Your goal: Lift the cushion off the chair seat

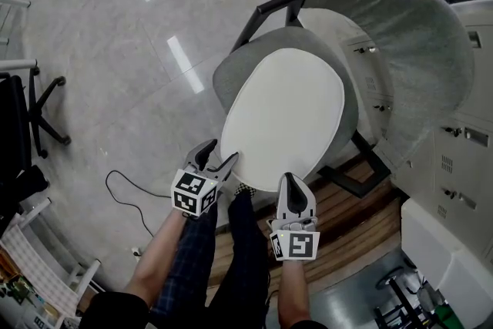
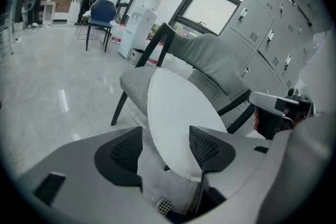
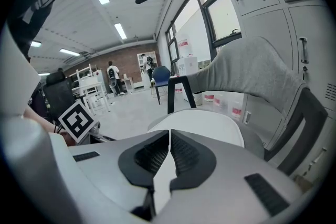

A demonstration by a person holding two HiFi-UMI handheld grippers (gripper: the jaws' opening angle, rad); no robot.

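A white oval cushion [image 1: 285, 115] lies on the grey seat [image 1: 231, 73] of a chair with a curved grey backrest [image 1: 408, 50]. My left gripper [image 1: 218, 158] is at the cushion's near left edge. In the left gripper view its jaws [image 2: 165, 147] stand open, and the cushion [image 2: 176, 118] rim runs between them, close to the right pad [image 2: 203, 147]. My right gripper [image 1: 293, 182] is at the near edge. In the right gripper view it [image 3: 169, 152] is shut on the thin rim of the cushion [image 3: 205, 123].
Grey lockers [image 1: 462, 158] stand at the right behind the chair. A wooden platform [image 1: 347, 219] lies under the chair's near legs. A black cable [image 1: 127, 193] trails on the shiny floor, and an office chair base [image 1: 38, 119] is at the far left. The person's legs [image 1: 231, 258] are below.
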